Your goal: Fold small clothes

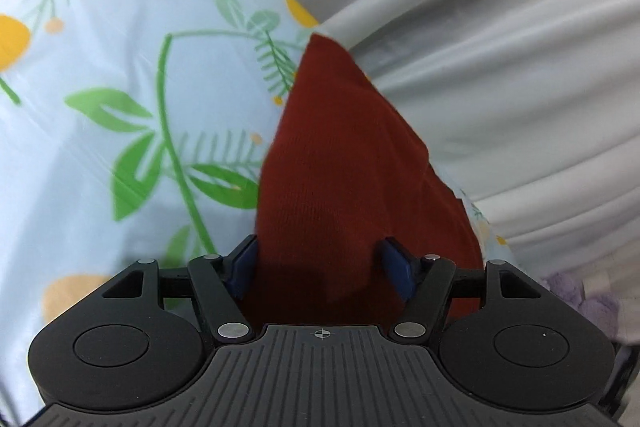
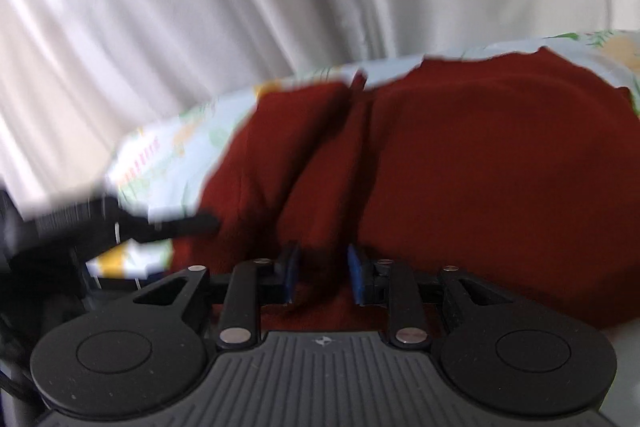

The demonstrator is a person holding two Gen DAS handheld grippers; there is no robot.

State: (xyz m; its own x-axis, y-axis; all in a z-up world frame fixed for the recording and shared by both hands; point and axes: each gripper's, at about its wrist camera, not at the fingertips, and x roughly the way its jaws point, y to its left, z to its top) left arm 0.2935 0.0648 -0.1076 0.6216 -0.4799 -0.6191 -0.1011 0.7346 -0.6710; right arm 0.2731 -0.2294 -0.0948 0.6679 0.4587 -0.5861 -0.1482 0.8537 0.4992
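Note:
A dark red knitted garment (image 1: 340, 147) hangs forward from my left gripper (image 1: 320, 259), whose blue pads press it from both sides, and it narrows to a point over the table's edge. In the right wrist view the same red garment (image 2: 480, 167) lies bunched on the floral tablecloth (image 2: 168, 147) with a deep fold down its middle. My right gripper (image 2: 323, 271) is shut on a ridge of it, pads close together. The left gripper (image 2: 192, 221) shows as a blurred black shape at the garment's left edge.
The pale blue tablecloth with green leaves and orange dots (image 1: 100, 47) covers the table to the left. White pleated curtain (image 1: 500, 27) hangs right behind the table edge and fills the background (image 2: 240, 7). A purple-patterned fabric (image 1: 580, 295) lies low at right.

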